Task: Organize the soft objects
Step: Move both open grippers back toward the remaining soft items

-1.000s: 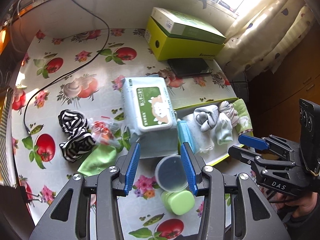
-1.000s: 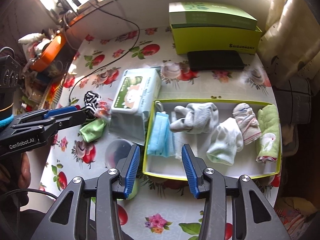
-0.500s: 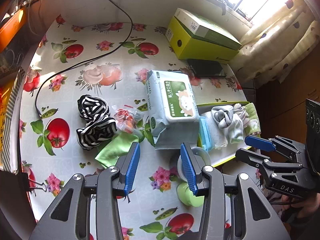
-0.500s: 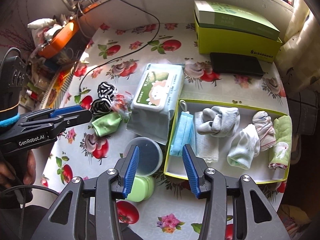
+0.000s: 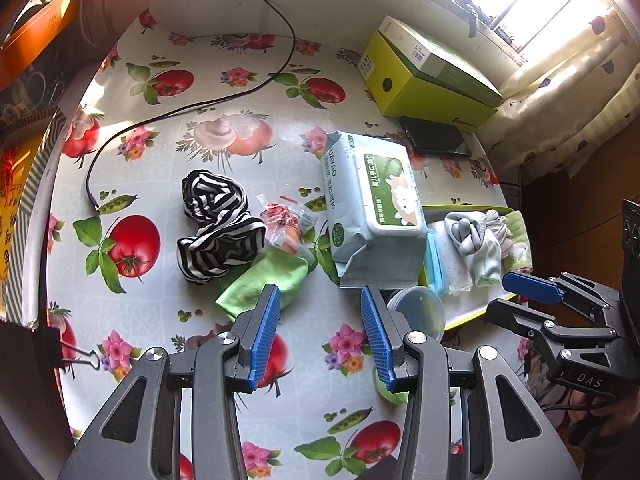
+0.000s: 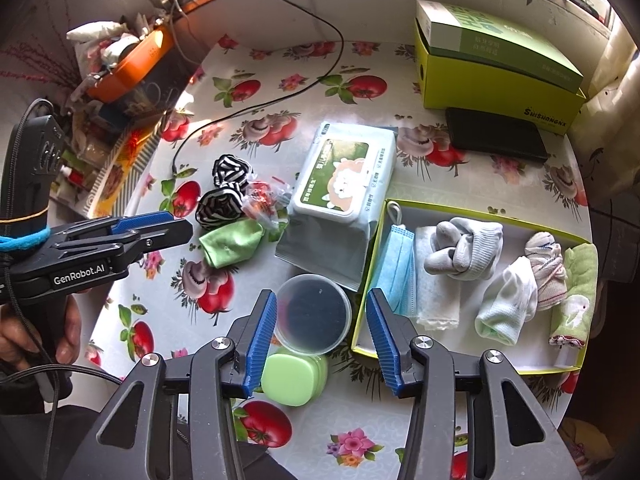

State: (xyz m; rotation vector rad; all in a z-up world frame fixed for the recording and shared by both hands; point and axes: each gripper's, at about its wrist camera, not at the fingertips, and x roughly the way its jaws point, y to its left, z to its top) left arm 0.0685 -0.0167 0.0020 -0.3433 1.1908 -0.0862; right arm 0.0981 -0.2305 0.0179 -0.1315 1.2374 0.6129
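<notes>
Hovering above the tablecloth (image 5: 240, 92), the left gripper (image 5: 318, 334) stands spread and empty, the green cloth (image 5: 264, 280) just beyond its fingertips and touching the striped fabric (image 5: 218, 220). The right gripper (image 6: 320, 330), also empty, has its jaws spread, over the round lidded tub (image 6: 312, 314) beside the yellow tray (image 6: 480, 210), where socks (image 6: 464, 250) and a blue mask (image 6: 398, 268) lie.

You are in a home — a fruit-print tablecloth (image 5: 248, 92), dotted curtains (image 5: 568, 92) right of it, socks in a box lid (image 6: 576, 236).
</notes>
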